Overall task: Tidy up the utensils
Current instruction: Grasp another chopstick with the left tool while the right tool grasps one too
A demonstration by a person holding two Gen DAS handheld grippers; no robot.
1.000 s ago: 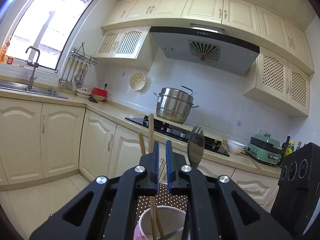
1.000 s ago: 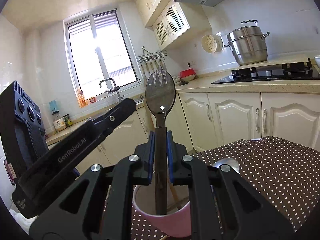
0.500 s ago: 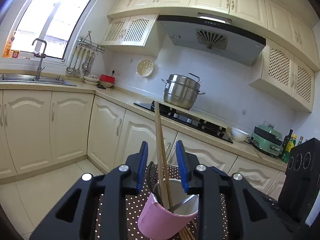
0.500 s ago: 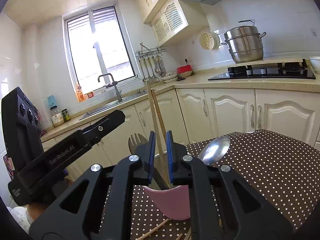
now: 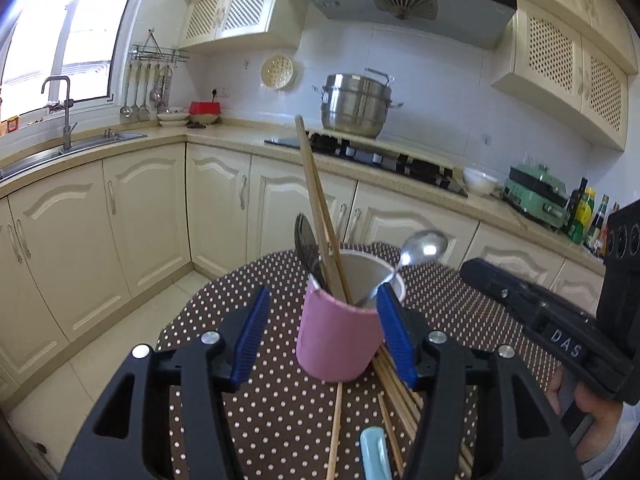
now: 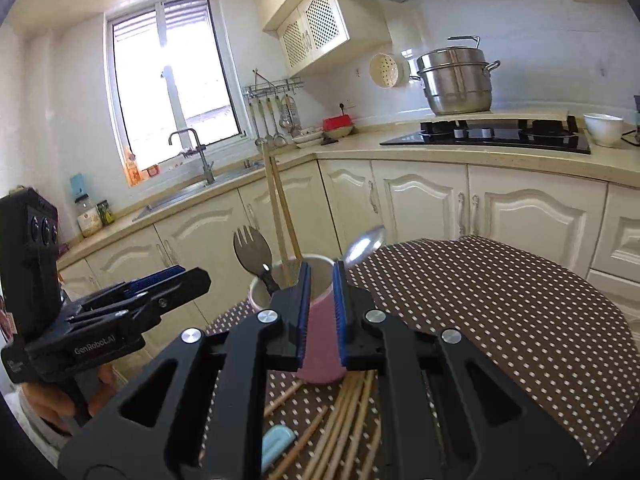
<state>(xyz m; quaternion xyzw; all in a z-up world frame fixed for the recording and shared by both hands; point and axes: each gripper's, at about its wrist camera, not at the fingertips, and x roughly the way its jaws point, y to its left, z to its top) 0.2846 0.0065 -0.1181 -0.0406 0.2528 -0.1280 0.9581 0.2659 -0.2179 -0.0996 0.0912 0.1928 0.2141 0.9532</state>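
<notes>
Kitchen, dotted-cloth counter: one pink cup standing upright, holding two chopsticks, a spork and a spoon; loose chopsticks and a pale blue handle lie at its foot. Left claw spread wide either side of the cup without touching it; right claw nearly closed and apparently holding nothing, the cup seen through its narrow gap. Risk, as judged: a nudge from either claw could tip the top-heavy cup and spill the leaning pieces; the cup's base, the blue item's far end and the spork's handle are hidden or cut off.
</notes>
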